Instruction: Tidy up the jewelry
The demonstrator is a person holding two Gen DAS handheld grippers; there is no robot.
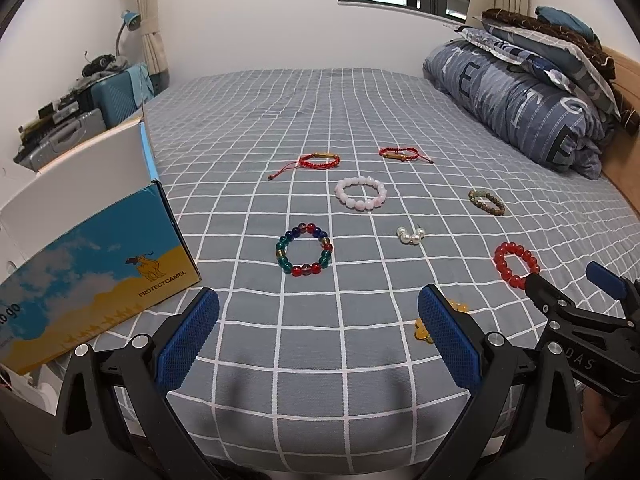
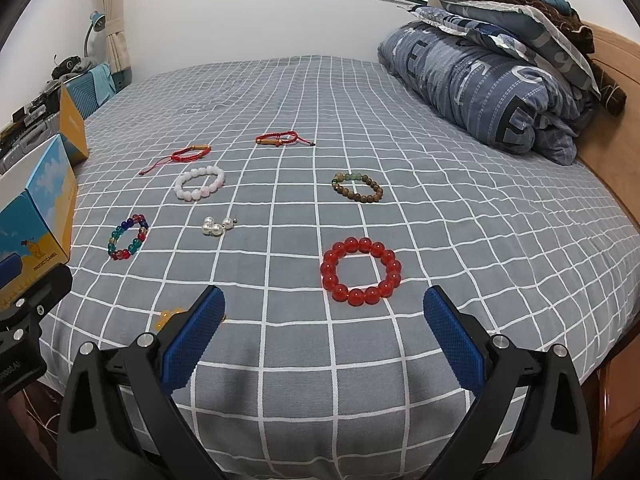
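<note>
Several bracelets lie on the grey checked bedsheet (image 1: 320,120). A multicolour bead bracelet (image 1: 304,250) lies ahead of my open, empty left gripper (image 1: 318,304). A red bead bracelet (image 2: 361,271) lies just ahead of my open, empty right gripper (image 2: 325,300). A pink-white bracelet (image 1: 361,193), pearl pieces (image 1: 411,235), a brown-green bracelet (image 2: 357,187) and two red cord bracelets (image 1: 320,159) (image 1: 402,154) lie farther off. An orange bead bracelet (image 1: 424,332) is partly hidden behind my left gripper's right finger. An open blue-and-yellow box (image 1: 92,272) stands at the left.
A folded blue quilt and pillows (image 1: 532,92) are piled at the far right by the wooden bed frame (image 2: 612,152). Suitcases and clutter (image 1: 80,108) stand beyond the bed's left edge. The right gripper shows in the left wrist view (image 1: 568,284).
</note>
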